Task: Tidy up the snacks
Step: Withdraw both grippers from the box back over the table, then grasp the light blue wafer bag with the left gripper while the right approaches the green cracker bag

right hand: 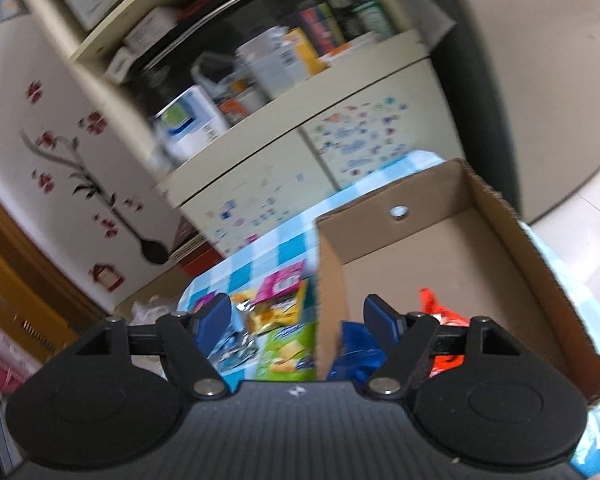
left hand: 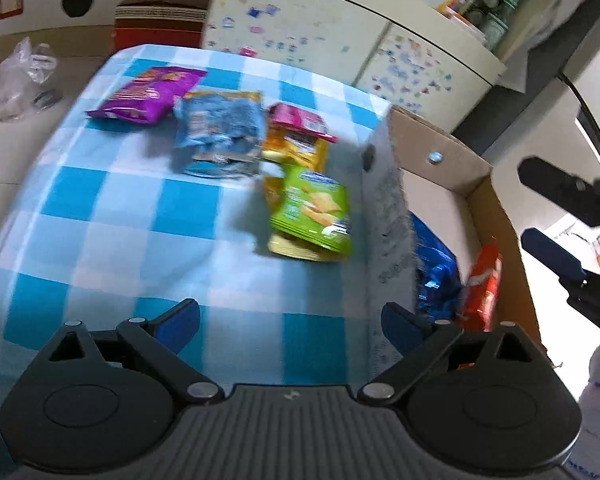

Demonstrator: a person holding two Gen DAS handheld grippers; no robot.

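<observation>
The left claw (left hand: 290, 320) hangs over the near part of the checked tablecloth (left hand: 100, 216), its blue fingers spread wide with nothing between them. Ahead of it and a little to the right lies a green snack bag (left hand: 314, 208) resting on a yellow packet (left hand: 290, 249). Farther on sit a pink and yellow bag (left hand: 296, 136), a blue bag (left hand: 220, 132) beside it, and a purple bag (left hand: 150, 94) at the far left. All of these lie well apart from the fingers.

To the right of the cloth stands a cardboard box (left hand: 452, 160). Inside it, near the claw's right finger, a blue packet (left hand: 436, 276) and a red packet (left hand: 484, 280) lean side by side.

The right claw (right hand: 298, 318) hovers above the box's (right hand: 500, 248) near end, jaws also wide apart and holding nothing. Its left finger hangs over the bags on the cloth; its right finger is over the blue packet (right hand: 356, 354) and red packet (right hand: 440, 312). A stickered cabinet (right hand: 280, 184) stands beyond the table.
</observation>
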